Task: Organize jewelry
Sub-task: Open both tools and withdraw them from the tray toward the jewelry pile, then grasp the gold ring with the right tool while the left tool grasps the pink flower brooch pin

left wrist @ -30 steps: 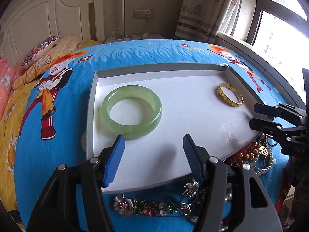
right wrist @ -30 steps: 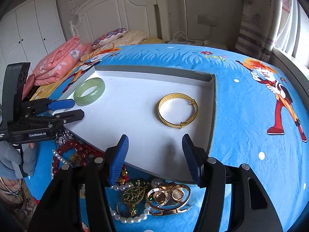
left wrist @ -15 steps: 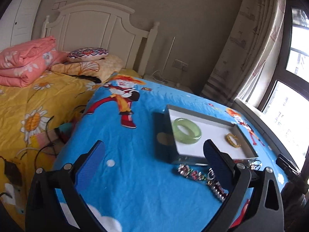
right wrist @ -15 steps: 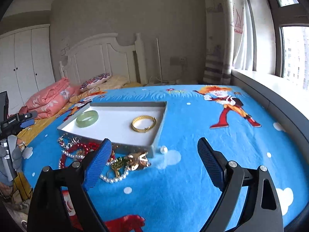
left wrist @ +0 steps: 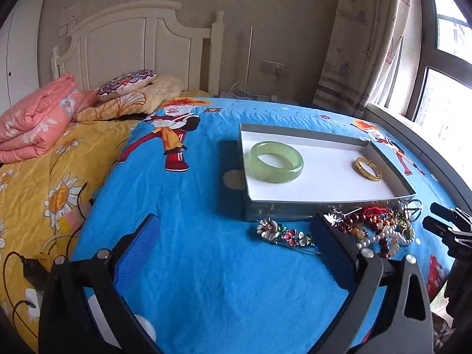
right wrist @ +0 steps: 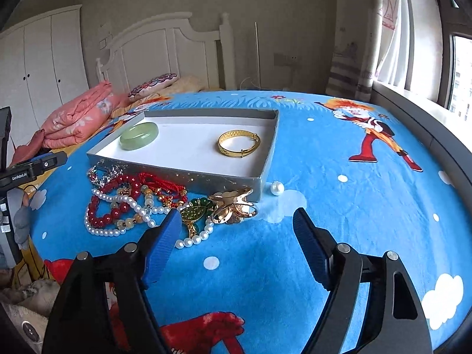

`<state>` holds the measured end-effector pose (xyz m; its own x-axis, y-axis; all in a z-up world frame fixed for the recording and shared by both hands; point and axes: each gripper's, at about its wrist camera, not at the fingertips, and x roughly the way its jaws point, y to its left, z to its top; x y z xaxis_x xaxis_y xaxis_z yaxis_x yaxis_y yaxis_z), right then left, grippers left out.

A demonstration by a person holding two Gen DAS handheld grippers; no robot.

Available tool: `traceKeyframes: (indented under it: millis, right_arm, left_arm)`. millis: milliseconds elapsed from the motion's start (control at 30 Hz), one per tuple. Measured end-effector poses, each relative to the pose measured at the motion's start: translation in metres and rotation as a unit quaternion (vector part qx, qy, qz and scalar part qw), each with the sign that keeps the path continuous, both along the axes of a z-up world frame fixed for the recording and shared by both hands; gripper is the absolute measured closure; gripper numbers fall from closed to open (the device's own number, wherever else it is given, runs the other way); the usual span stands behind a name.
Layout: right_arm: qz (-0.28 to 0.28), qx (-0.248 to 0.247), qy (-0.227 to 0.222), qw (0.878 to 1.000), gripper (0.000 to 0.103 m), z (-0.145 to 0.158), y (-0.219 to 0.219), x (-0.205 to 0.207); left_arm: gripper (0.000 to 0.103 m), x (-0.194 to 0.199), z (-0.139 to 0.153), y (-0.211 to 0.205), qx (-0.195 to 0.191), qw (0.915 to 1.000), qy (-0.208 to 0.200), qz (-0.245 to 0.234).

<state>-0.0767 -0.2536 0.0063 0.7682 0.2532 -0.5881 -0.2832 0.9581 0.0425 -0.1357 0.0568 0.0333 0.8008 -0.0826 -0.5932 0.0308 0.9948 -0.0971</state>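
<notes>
Between picks: green bangle [right wrist: 139, 139] and gold bangle [right wrist: 239, 146] lie flat in the tray [right wrist: 267, 159], well apart. Left gripper [left wrist: 234, 237] and right gripper [right wrist: 237, 230] hover over the bed, jaws wide, holding nothing. Next likely the gold flower brooch [right wrist: 234, 205], touching the tangled bead pile [right wrist: 129, 203] against the tray's near wall; long axis runs left-right.

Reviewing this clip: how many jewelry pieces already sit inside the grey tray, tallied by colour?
Green: 1, the jade bangle
Gold: 1, the gold bangle
Total inside the tray: 2
The tangled pile and the loose pearl lie outside on the bedspread and are not counted.
</notes>
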Motion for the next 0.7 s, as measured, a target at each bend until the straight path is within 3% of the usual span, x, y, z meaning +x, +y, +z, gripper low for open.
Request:
traceKeyframes:
  millis: [100, 167, 333, 433, 700]
  right_arm:
    - [-0.005, 0.015, 0.022, 1.0, 0.034, 0.0, -0.003, 0.011]
    - [-0.009, 0.017, 0.033, 0.999, 0.037, 0.001, -0.003, 0.016]
    - [0.003, -0.021, 0.03, 0.999, 0.043, 0.007, 0.013, 0.027]
    - [0.006, -0.031, 0.034, 0.999, 0.052, 0.006, 0.02, 0.037]
    - [0.007, -0.016, 0.05, 0.999, 0.058, -0.001, 0.015, 0.041]
  left_arm:
    - [0.003, 0.01, -0.012, -0.005, -0.006, 0.9993, 0.032, -0.021]
    - [0.003, 0.009, -0.012, -0.003, -0.017, 0.999, 0.024, -0.034]
    - [0.003, 0.011, -0.019, -0.009, -0.021, 0.9966, 0.039, -0.069]
    - [0.003, 0.011, -0.021, -0.014, -0.014, 0.9953, 0.043, -0.086]
    - [0.003, 0.012, -0.022, -0.012, -0.024, 0.9946, 0.052, -0.087]
